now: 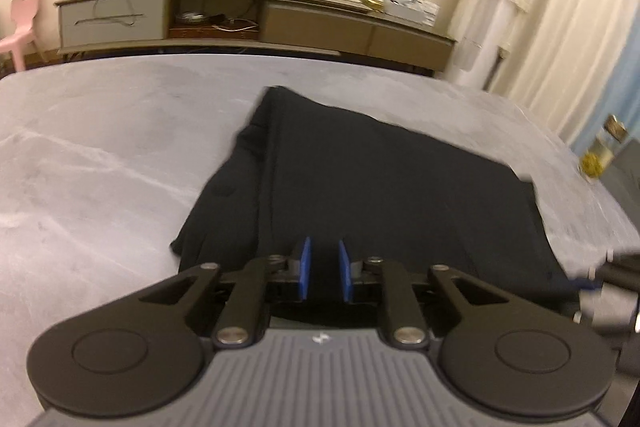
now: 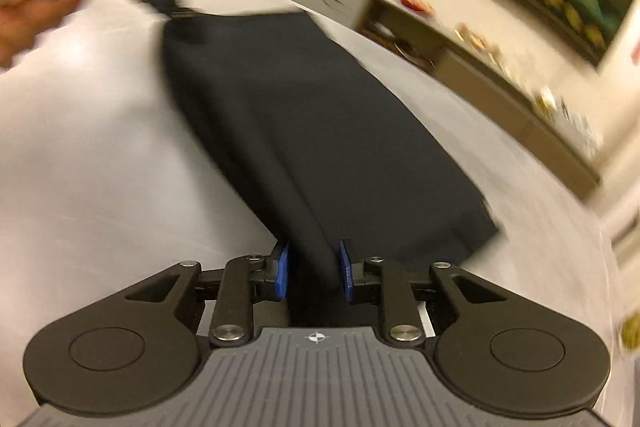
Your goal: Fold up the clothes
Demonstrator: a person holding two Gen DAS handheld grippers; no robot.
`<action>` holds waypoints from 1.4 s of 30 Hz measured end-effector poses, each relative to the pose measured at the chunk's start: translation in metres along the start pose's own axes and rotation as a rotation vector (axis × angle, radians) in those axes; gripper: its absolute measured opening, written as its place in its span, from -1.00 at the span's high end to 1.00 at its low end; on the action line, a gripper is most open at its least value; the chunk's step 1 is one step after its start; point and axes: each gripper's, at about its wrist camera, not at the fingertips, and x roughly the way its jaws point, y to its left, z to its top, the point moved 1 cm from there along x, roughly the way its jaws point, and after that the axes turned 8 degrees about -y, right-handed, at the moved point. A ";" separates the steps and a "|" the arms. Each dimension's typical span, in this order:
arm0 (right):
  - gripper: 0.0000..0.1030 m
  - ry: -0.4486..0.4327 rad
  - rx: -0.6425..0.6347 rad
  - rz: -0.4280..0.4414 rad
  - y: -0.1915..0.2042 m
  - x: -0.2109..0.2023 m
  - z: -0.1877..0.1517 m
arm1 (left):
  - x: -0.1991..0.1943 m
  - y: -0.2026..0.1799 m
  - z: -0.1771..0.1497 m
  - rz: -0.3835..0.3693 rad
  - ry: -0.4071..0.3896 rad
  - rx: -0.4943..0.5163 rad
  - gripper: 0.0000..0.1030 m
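Black garment (image 2: 304, 131) between right claw (image 2: 314, 267) pads (fold loose)

The left gripper (image 1: 325, 269) has a grey ribbed housing with a small white cross-shaped mark at its front edge. On each side of the housing sits 1 round black disc with a raised circular centre. From these, black angular link arms with triangular cut-outs and silver round-headed screws run forward to 2 flat blue pads (image 1: 305, 267). The right gripper (image 2: 314, 269) has the same build: grey ribbed body, white crosshair mark, black discs, silver screws, blue pads (image 2: 283, 275).
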 end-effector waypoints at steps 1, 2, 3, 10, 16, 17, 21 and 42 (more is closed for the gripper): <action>0.46 0.006 0.020 0.000 -0.009 -0.004 0.002 | -0.001 -0.003 -0.001 0.000 -0.002 0.018 0.66; 0.46 -0.014 0.059 0.011 -0.013 -0.014 0.005 | -0.001 -0.004 -0.001 -0.003 -0.005 0.023 0.65; 0.46 -0.042 0.103 0.026 -0.015 -0.026 0.007 | 0.000 -0.003 -0.002 -0.006 -0.004 0.017 0.65; 0.15 -0.154 0.076 0.077 0.023 -0.021 0.046 | -0.002 0.019 0.004 0.016 -0.015 -0.076 0.64; 0.15 -0.073 0.005 0.092 0.041 0.005 0.057 | -0.002 0.040 0.010 0.087 0.002 -0.104 0.40; 0.15 -0.058 0.027 0.100 0.039 0.005 0.056 | -0.008 0.039 0.013 0.079 -0.020 -0.104 0.40; 0.15 -0.064 0.194 0.140 0.020 -0.019 0.037 | -0.032 0.028 0.024 -0.008 -0.066 -0.094 0.39; 0.75 -0.087 -0.057 0.106 0.095 0.028 0.084 | 0.001 0.103 0.011 0.018 0.014 -0.480 0.39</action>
